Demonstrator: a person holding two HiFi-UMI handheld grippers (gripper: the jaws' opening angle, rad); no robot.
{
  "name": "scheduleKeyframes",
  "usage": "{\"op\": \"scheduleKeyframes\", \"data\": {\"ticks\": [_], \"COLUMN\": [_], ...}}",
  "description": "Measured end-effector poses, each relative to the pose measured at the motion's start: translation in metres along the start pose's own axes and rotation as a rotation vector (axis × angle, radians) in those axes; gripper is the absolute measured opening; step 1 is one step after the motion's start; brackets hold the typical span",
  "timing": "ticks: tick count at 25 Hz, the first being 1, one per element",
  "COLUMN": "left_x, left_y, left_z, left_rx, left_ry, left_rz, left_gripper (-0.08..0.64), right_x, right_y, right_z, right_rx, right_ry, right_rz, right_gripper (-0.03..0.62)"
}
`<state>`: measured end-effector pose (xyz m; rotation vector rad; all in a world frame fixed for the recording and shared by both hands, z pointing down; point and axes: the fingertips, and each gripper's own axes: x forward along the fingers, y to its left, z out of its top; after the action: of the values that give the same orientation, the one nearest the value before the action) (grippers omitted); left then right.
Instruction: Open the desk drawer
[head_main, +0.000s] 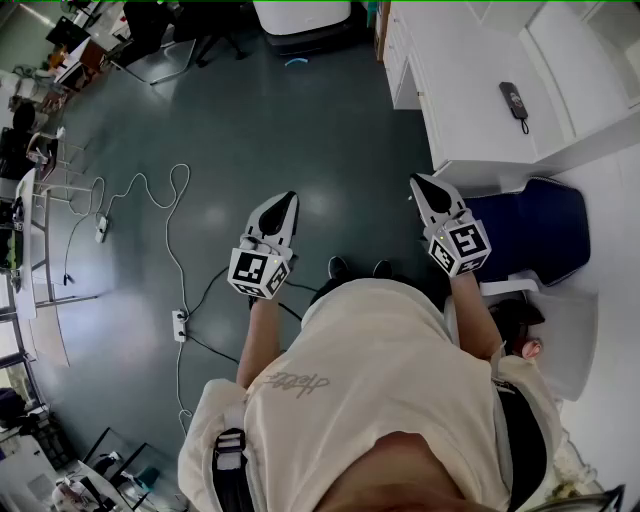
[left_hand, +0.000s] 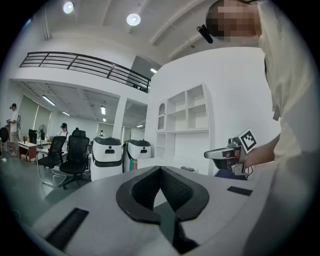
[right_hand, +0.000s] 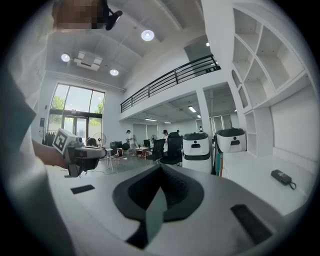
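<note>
Left tool (head_main: 287, 200) and right tool (head_main: 419, 183): each with jaws together, nothing between them, held near level at mid-frame over the grey floor (head_main: 250, 120). White counter (head_main: 470, 60) at upper right, well apart from both tools. Blue chair (head_main: 530, 230) just right of the right tool, between person and counter. Drawer stack (head_main: 399, 55) on the counter's left end, fronts flush, seemingly not yet opened; no handle discernible. Cable (head_main: 150, 190) looped across the floor at left. Dark handset (head_main: 513, 100) on the counter.

Likely risks:
- reaching the drawer front with jaws closed and only bumping it
- slipping off a shallow edge
- pulling askew and jamming the drawer
- catching the chair or cable while stepping across
</note>
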<state>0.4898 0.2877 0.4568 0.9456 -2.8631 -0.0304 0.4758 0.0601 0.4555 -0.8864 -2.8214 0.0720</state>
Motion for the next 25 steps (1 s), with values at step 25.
{"op": "scheduleKeyframes", "data": {"ticks": [25], "left_x": [0.066], "left_y": [0.111], "left_z": [-0.015], "left_rx": [-0.043], "left_ry": [0.027], "left_rz": [-0.085], "left_gripper": [0.002], "right_x": [0.098], "right_y": [-0.013], "right_z": [-0.012], "right_rx": [0.042], "right_ry": [0.035], "right_rz": [-0.1], "right_gripper": [-0.002]}}
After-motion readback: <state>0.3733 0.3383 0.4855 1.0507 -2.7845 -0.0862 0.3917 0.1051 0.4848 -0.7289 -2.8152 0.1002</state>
